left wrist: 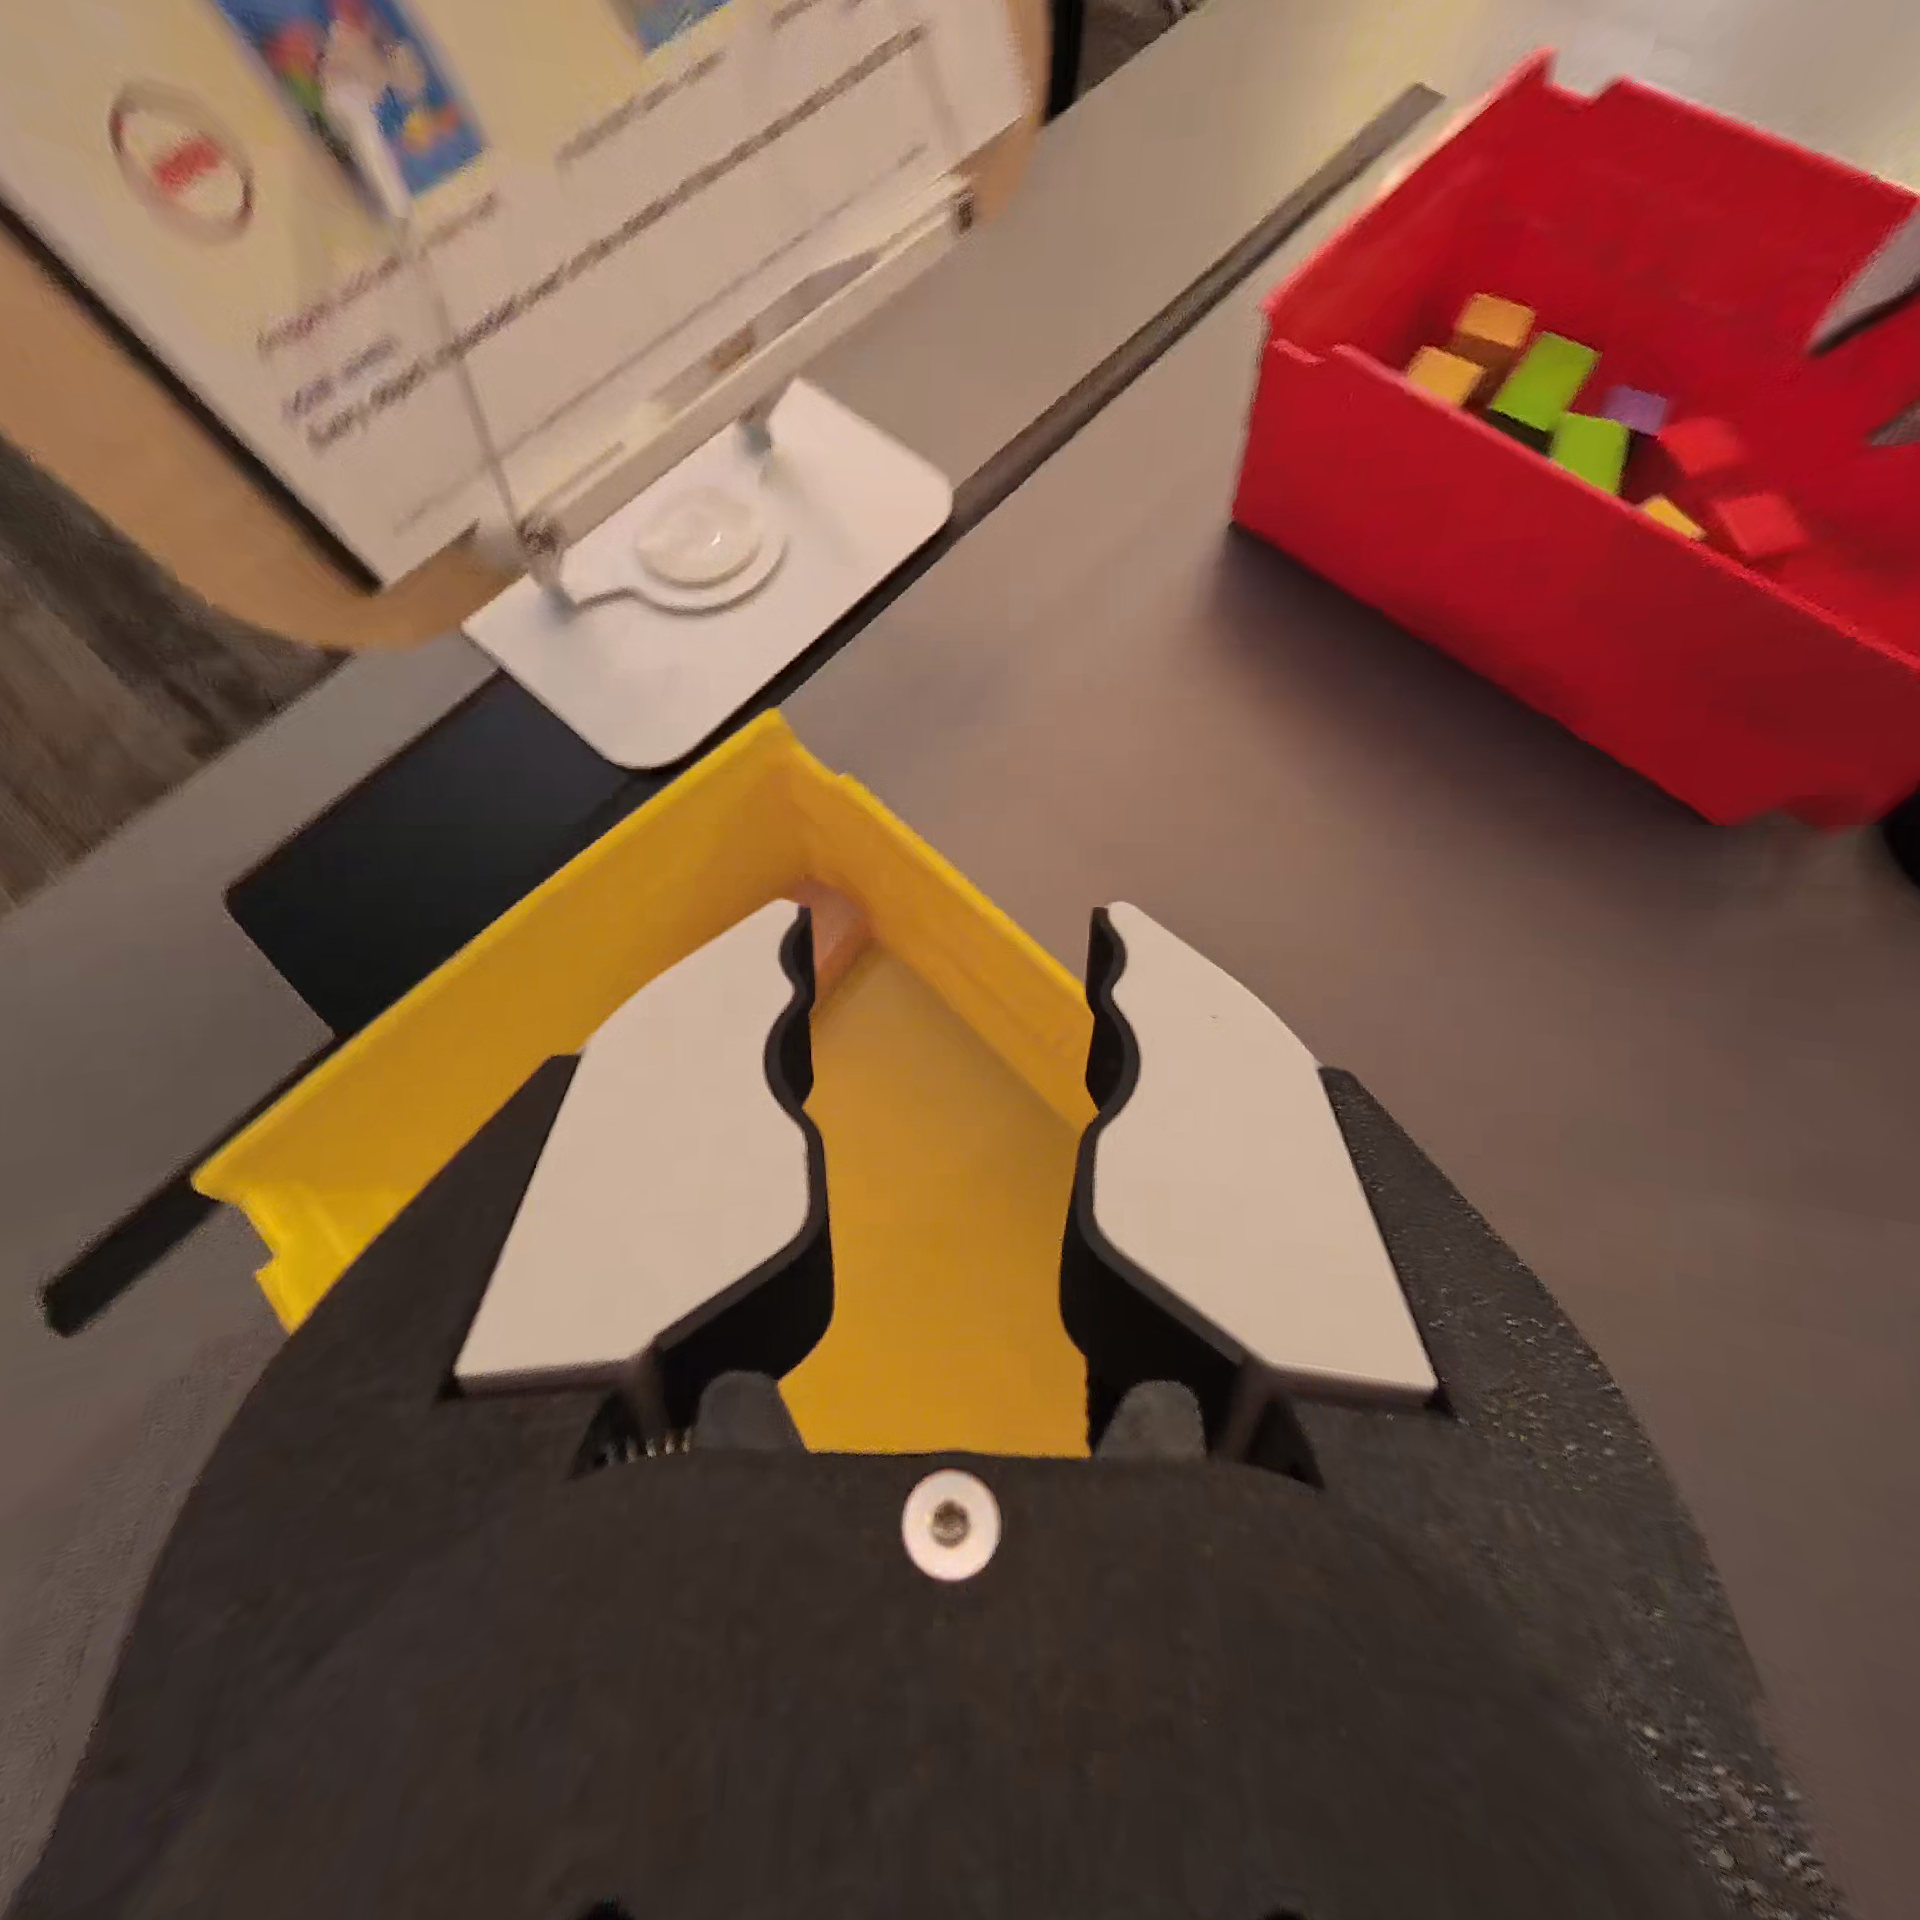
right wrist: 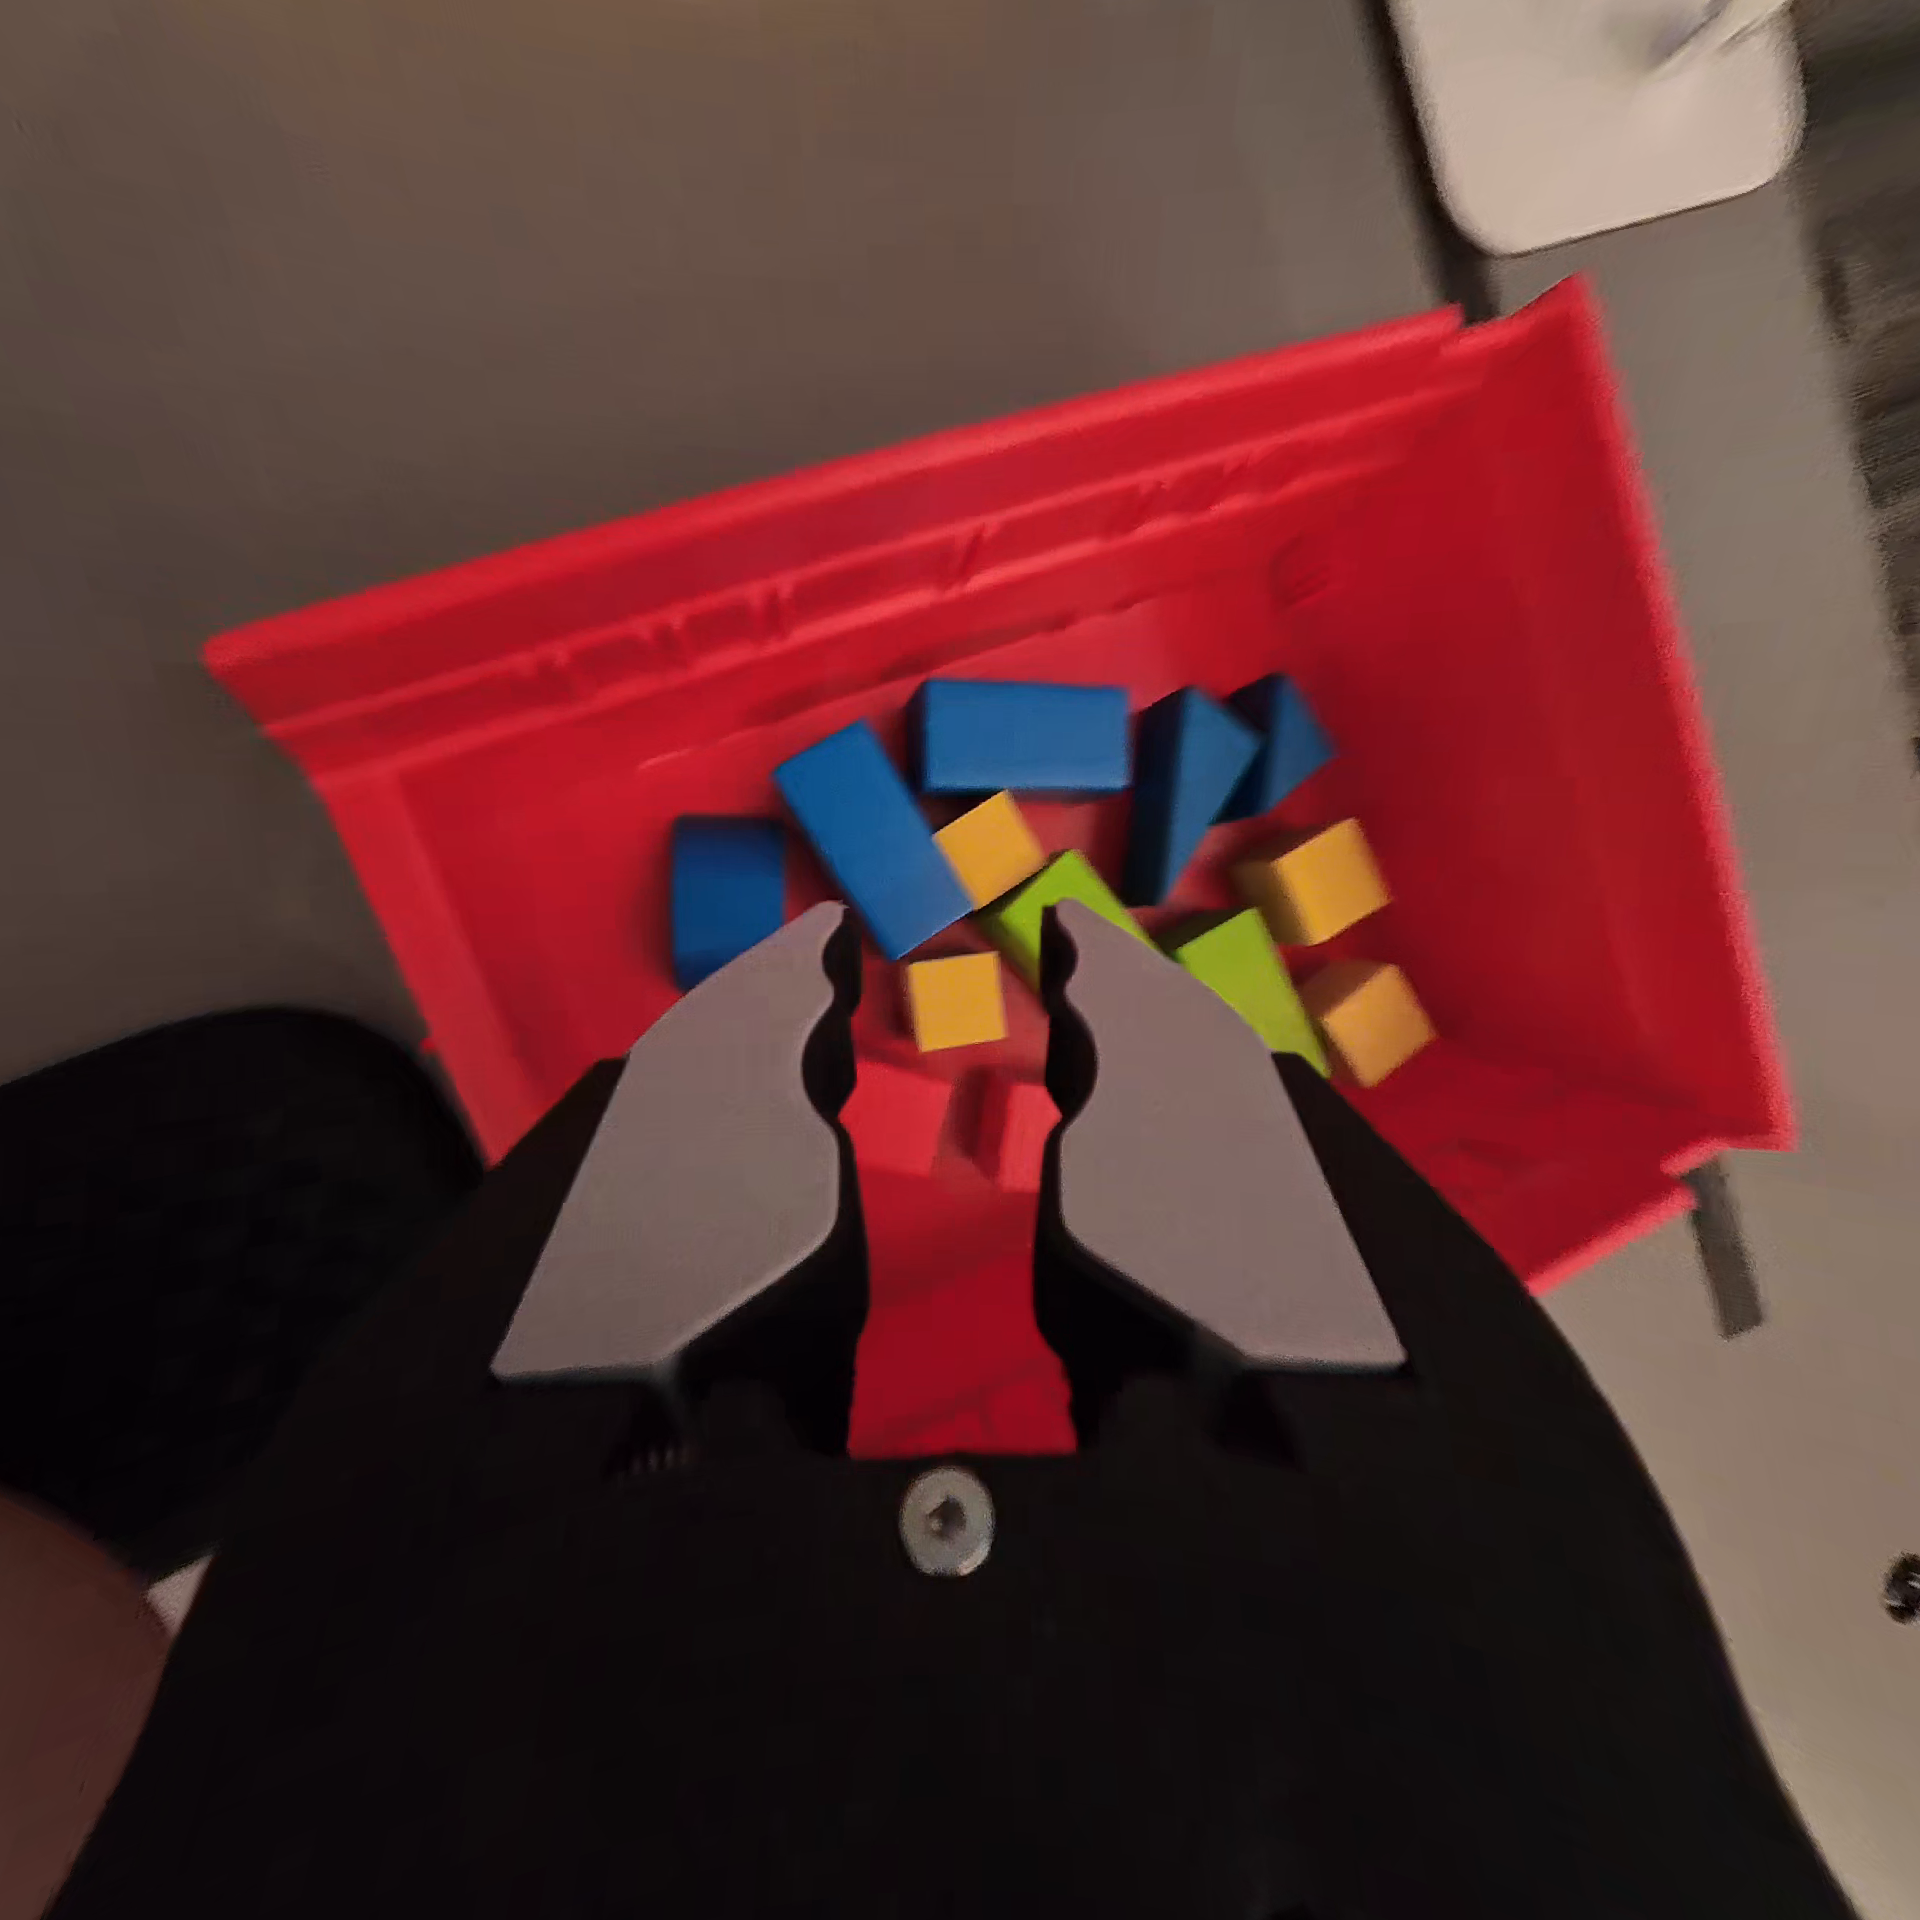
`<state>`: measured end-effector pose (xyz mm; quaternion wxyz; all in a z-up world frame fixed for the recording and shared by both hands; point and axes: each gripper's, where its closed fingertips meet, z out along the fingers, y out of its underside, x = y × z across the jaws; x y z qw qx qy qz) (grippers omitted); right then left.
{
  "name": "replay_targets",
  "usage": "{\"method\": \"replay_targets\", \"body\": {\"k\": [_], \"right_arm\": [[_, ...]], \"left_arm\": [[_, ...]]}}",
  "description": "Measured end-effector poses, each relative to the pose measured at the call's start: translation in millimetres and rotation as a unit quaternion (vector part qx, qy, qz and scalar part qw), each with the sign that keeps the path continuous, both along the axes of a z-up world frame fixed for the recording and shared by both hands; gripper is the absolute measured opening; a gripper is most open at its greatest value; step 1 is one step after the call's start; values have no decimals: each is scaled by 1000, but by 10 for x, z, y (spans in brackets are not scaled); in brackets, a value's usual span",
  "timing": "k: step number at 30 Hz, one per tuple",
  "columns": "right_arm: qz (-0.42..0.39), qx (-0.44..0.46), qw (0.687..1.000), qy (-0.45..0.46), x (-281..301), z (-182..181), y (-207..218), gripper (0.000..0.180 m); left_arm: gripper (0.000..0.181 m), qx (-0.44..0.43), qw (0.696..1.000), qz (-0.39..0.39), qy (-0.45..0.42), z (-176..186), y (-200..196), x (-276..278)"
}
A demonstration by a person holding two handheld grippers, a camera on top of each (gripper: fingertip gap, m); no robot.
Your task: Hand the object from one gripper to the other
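My left gripper (left wrist: 945, 935) is open and empty, hovering over a yellow bin (left wrist: 582, 1018). A small orange-brown block (left wrist: 836, 935) lies in the bin's far corner, just past my left finger. My right gripper (right wrist: 945, 925) is open and empty above a red bin (right wrist: 1507, 665) that holds several blue, orange, green and red wooden blocks. An orange cube (right wrist: 954, 1000) lies right between and below its fingertips. The red bin also shows in the left wrist view (left wrist: 1507, 582), at the right, with the right gripper's fingertips (left wrist: 1870, 301) at the frame edge above it.
A white sign on a metal stand (left wrist: 717, 582) rises behind the yellow bin. A dark slot (left wrist: 1195, 301) runs across the grey table. A black flat panel (left wrist: 416, 862) lies left of the yellow bin. A black object (right wrist: 208, 1226) sits left of the red bin.
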<state>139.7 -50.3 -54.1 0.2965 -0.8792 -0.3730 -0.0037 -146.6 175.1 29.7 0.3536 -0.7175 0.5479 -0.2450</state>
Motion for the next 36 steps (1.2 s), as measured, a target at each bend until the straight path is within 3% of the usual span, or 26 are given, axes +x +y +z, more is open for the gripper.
{"method": "replay_targets", "body": {"k": [5, 12, 17, 24, 36], "right_arm": [[-23, 29, 999, -5, 58, 75, 151, 34], [-8, 8, 1000, -10, 26, -46, 152, 34], [-5, 3, 1000, -11, 4, -73, 168, 34], [2, -9, 1000, -10, -17, -140, 181, 34], [15, -29, 999, -16, -60, -240, 180, 34]], "left_arm": [[50, -33, 996, 63, 60, -634, 493, 23], [53, 53, 985, -11, 166, -1267, 642, 24], [56, 84, 981, -16, 176, -1431, 730, 85], [66, 60, 988, -15, 145, -1499, 774, 128], [67, 18, 977, -16, 210, -1771, 719, 33]]}}
